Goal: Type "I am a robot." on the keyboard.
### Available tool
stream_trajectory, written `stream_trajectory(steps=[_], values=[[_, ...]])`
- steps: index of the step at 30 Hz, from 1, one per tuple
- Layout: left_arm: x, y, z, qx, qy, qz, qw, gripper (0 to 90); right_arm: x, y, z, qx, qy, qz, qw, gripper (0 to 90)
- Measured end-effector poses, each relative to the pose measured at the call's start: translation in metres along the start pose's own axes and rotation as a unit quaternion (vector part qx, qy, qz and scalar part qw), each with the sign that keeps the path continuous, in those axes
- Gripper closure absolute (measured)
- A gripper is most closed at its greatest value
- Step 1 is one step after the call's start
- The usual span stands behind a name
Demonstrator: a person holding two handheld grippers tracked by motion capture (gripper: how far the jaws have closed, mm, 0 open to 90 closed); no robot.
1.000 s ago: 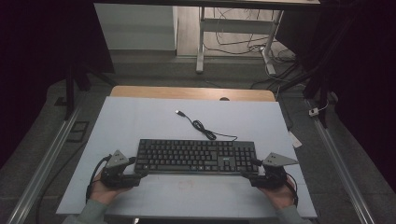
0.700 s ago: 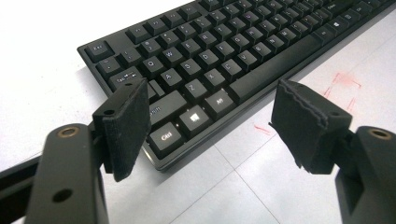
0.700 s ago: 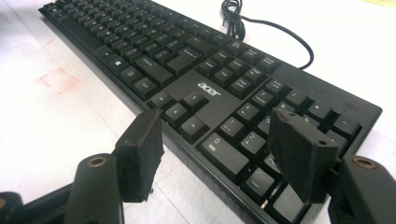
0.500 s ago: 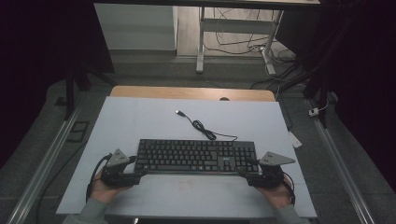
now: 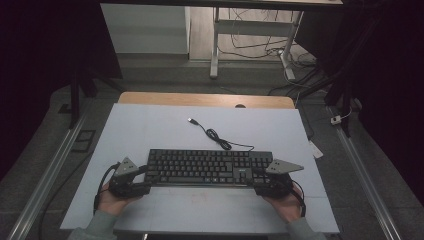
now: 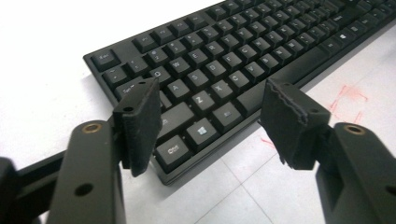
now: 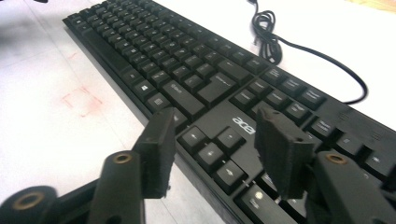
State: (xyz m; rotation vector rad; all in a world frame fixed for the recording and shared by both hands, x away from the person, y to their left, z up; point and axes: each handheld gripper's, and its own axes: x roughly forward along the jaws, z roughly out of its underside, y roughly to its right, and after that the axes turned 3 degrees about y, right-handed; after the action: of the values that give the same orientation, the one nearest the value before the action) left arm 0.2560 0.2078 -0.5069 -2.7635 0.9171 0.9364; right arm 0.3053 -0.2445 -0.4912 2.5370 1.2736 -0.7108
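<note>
Left gripper (image 5: pixel 142 181): at the keyboard's left end, held in a hand (image 5: pixel 114 202) from the near side; jaws spread wide, nothing pinched.
Left jaws, own view (image 6: pixel 212 126): astride the keyboard's near-left corner; one jaw over the left edge keys, the other over the front edge by the space bar; contact with the keyboard cannot be told.
Right gripper (image 5: pixel 260 184): at the keyboard's right end, held in the other hand (image 5: pixel 286 206); jaws spread, nothing pinched.
Right jaws, own view (image 7: pixel 215 149): over the near edge by the arrow keys; one jaw at the front edge, the other above the keys just right of the logo.
Keyboard (image 5: pixel 210 167): black, flat on the worktop (image 5: pixel 150 125), between the two pairs of jaws, ends reaching in among them.
Cable (image 5: pixel 215 136): loosely coiled beyond the keyboard, on the far side from both jaws, plug end lying free.
Red marks (image 6: pixel 348 95): on the worktop just beside the left jaws, in front of the keyboard.
</note>
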Motion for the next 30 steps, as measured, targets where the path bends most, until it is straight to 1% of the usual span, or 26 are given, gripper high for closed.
stream_trajectory(steps=[3,7,8,9,13,14,15,16,19,20,21,24,30], values=[[0.0,0.001,-0.001,0.004,0.002,0.003,1.0,40.2,0.002,-0.002,-0.002,-0.002,-0.003,-0.002,1.0,52.2],[0.001,0.001,-0.002,0.006,0.001,0.005,1.0,44.2,0.009,-0.005,-0.008,-0.002,-0.004,-0.01,0.9999,59.4],[0.002,0.001,-0.003,0.006,0.001,0.005,1.0,44.8,0.01,-0.005,-0.009,-0.001,-0.001,-0.015,0.9999,60.8],[0.002,0.001,-0.003,0.006,0.001,0.005,1.0,45.4,0.01,-0.005,-0.009,-0.001,-0.001,-0.015,0.9999,60.8],[0.002,0.001,-0.003,0.005,0.001,0.004,1.0,47.1,0.014,-0.008,-0.014,-0.006,0.002,-0.019,0.9998,67.0],[0.002,0.001,-0.003,0.004,0.001,0.003,1.0,47.8,0.016,-0.009,-0.016,-0.005,0.006,-0.024,0.9997,71.2],[0.002,0.001,-0.003,0.004,0.0,0.003,1.0,47.8,0.016,-0.009,-0.016,-0.005,0.006,-0.024,0.9997,71.2],[0.002,0.0,-0.003,0.004,0.0,0.003,1.0,48.0,0.019,-0.011,-0.017,-0.01,0.007,-0.023,0.9997,76.1],[0.003,0.0,-0.003,0.002,0.0,0.003,1.0,47.8,0.022,-0.012,-0.02,-0.016,0.004,-0.023,0.9996,86.4],[0.003,0.0,-0.003,0.002,-0.001,0.003,1.0,47.8,0.022,-0.012,-0.02,-0.016,0.004,-0.023,0.9996,86.4],[0.003,0.0,-0.003,0.002,-0.001,0.003,1.0,47.6,0.023,-0.013,-0.021,-0.015,0.006,-0.028,0.9995,89.1],[0.004,0.0,-0.003,0.0,-0.002,0.002,1.0,46.2,0.028,-0.015,-0.026,-0.022,0.004,-0.03,0.9993,89.6],[0.005,-0.001,-0.003,-0.002,-0.001,0.0,1.0,45.8,0.038,-0.019,-0.031,-0.022,0.008,-0.037,0.999,89.6]])
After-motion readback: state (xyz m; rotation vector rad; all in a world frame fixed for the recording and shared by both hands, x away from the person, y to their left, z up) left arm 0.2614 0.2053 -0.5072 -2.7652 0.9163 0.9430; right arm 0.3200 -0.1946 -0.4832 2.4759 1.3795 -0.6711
